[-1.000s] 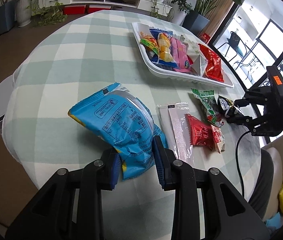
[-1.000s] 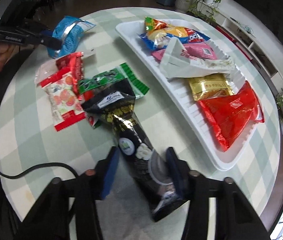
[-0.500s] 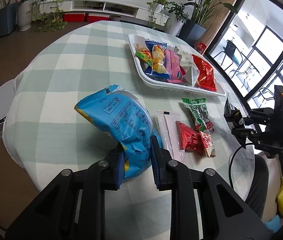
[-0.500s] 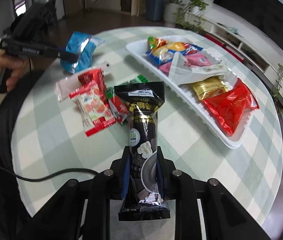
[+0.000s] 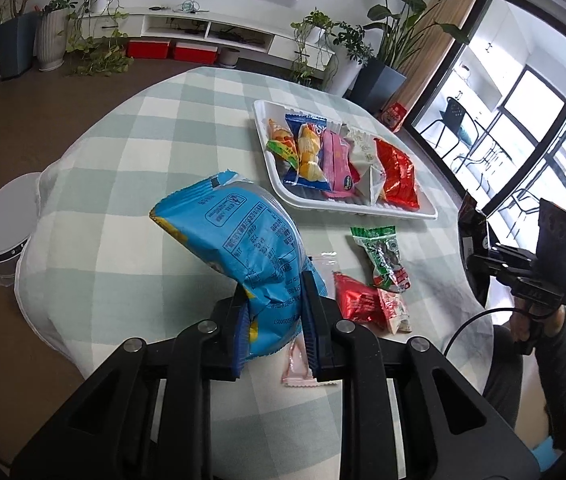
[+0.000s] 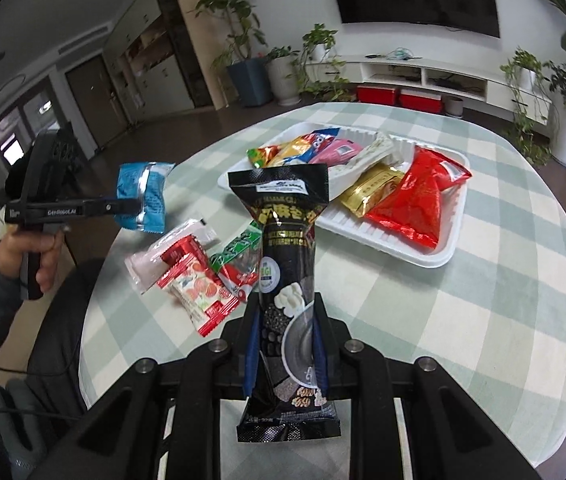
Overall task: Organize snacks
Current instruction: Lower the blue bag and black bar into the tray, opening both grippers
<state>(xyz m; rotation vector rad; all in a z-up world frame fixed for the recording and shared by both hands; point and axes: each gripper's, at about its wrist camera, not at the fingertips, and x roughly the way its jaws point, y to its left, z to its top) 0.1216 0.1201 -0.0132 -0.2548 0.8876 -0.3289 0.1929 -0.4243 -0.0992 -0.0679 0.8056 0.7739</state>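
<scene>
- Surface [image 6: 503,320] is round under a green-and-white check cloth and carries everything else.
- White tray [image 5: 347,204] sits toward the far side, filled with a row of packets: a red one [image 5: 397,172] at one end, then white, pink, blue and orange ones.
- Left tool [image 5: 273,320] is clamped on the lower end of a blue snack bag [image 5: 243,236], which is held clear above the cloth; the right wrist view shows the same bag [image 6: 143,196] in the air.
- Right tool [image 6: 285,344] is closed on a tall black packet [image 6: 287,264], held upright above the cloth.
- Loose packets lie between tray and tools: a green one [image 5: 383,252], a red one [image 5: 357,300] touching it, and a pale pink one [image 5: 297,368] just beside the left tool's fingers.
</scene>
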